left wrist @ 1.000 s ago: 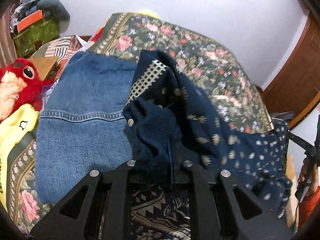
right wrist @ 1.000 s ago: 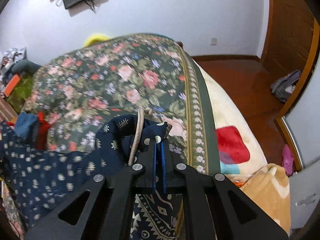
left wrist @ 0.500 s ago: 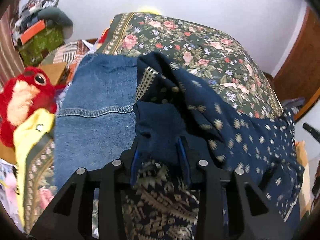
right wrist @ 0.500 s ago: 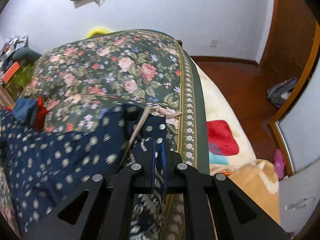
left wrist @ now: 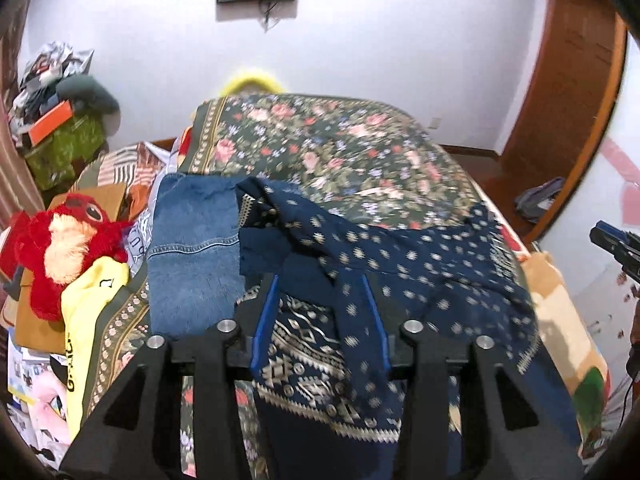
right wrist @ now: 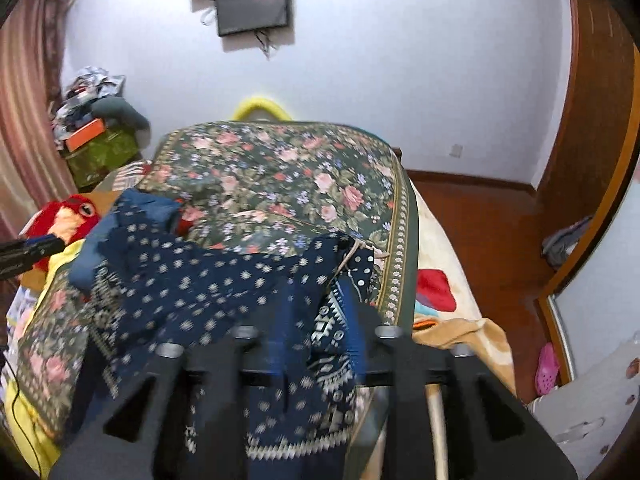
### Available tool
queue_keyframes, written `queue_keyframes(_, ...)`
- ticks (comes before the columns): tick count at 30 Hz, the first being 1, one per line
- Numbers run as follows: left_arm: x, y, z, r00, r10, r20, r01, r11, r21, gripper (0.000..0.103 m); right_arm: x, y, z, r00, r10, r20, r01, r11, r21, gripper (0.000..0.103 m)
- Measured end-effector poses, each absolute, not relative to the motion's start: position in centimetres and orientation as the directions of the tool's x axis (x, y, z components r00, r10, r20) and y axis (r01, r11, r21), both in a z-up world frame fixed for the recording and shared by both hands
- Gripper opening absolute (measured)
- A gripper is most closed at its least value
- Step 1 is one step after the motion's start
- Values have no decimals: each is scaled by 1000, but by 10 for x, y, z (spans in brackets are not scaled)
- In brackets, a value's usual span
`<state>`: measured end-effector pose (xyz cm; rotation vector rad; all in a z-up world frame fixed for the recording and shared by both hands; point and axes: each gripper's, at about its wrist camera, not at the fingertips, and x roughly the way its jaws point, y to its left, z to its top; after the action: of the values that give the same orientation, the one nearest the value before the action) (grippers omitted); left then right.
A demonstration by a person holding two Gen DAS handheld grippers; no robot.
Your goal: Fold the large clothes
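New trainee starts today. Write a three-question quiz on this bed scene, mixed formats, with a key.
1. True or false: the left gripper is clamped shut on the navy patterned garment.
2. Multiple choice: what lies directly left of that garment in the left wrist view? A) folded blue jeans B) a grey towel C) a white pillow
3. Fill in: beside the bed's left edge sits a red ____.

Key: 1 false, both the left gripper and the right gripper are open; 2 A; 3 plush toy.
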<state>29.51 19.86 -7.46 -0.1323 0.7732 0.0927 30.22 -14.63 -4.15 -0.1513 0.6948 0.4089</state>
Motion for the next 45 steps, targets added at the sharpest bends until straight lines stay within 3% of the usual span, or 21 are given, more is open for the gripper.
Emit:
queue_keyframes(2, 276, 189, -67, 723, 27, -691, -104, 992, -70, 47, 284, -148, -35, 713, 321, -624, -420, 907, -14, 66)
queue_keyframes(8, 230, 172, -69, 721, 2, -692, -65, 996, -64, 60, 241, -148, -37, 715, 319, -622, -452, 890, -62, 83)
queue_keyframes(14, 199, 173, -103, 661, -78, -747, -84, 981, -176, 62, 215, -152, -64, 651, 308, -693, -463, 885, -42, 83)
queue_keyframes(31, 133, 209, -233, 421, -197, -885, -283, 899, -335, 62, 182, -189, -150, 381, 317, -868, -337, 922, 189, 83)
queue_keyframes(45, 108, 212, -281, 398, -399, -826, -315, 786, -532, 62, 186, -202, -188, 219, 461, -860, -243, 879, 409, 83)
